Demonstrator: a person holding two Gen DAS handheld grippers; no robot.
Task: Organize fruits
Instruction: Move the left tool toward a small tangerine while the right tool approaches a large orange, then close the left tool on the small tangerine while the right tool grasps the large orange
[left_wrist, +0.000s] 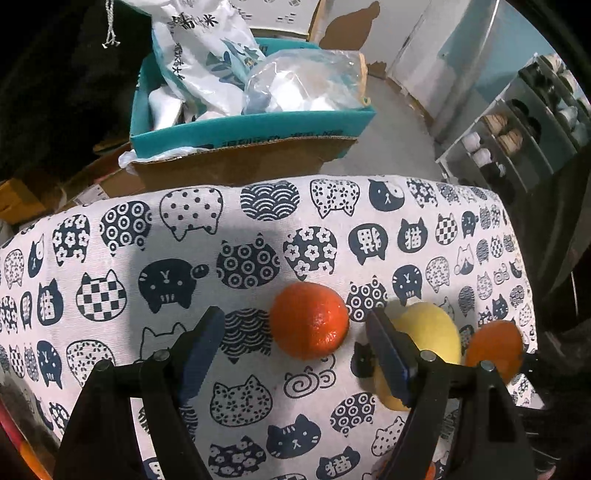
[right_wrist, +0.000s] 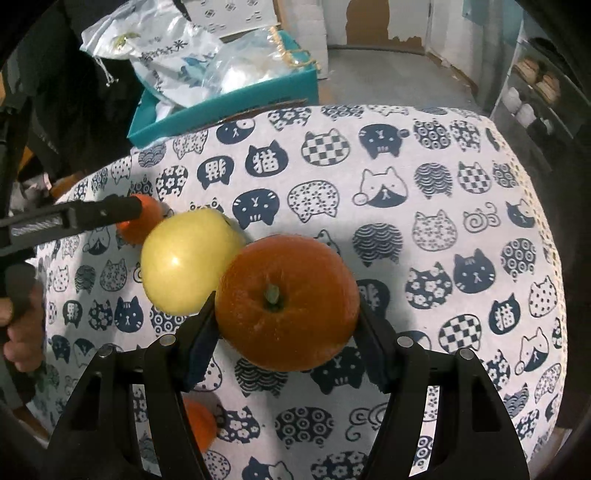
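We hold the right gripper (right_wrist: 286, 328) clamped on a large orange (right_wrist: 287, 302): both dark pads press its flanks, and the fruit sits between the fingers with its green stem end turned up toward the camera. It is nearly round, so we can name no long axis. Just beyond the left finger of that gripper, touching or almost touching the orange, lies a yellow apple (right_wrist: 188, 262) on the cat-print cloth (right_wrist: 424, 206) that covers the tabletop. Below the left finger, nearer to us, part of another orange fruit (right_wrist: 201, 424) shows on the cloth.

Our left gripper (left_wrist: 299, 354) stands released, its jaws apart with nothing pressed between them. A small mandarin (left_wrist: 309, 320) rests on the cloth just ahead of the gap, nearer the right finger than the left, and no pad touches it. Its dimpled end faces down and toward us. Behind the right finger the same yellow apple (left_wrist: 428, 332) shows, half hidden, and further right the large orange (left_wrist: 495, 347).

From the right wrist view, the left gripper's black finger (right_wrist: 99, 214) reaches in from the left over the mandarin (right_wrist: 142, 221), and a hand (right_wrist: 22, 328) grips its handle.

Past the far edge of the tabletop stands a teal box (left_wrist: 255, 127) filled with white bags (left_wrist: 207, 55), on a brown carton (left_wrist: 240, 162). Further right is a shoe rack (left_wrist: 517, 125).
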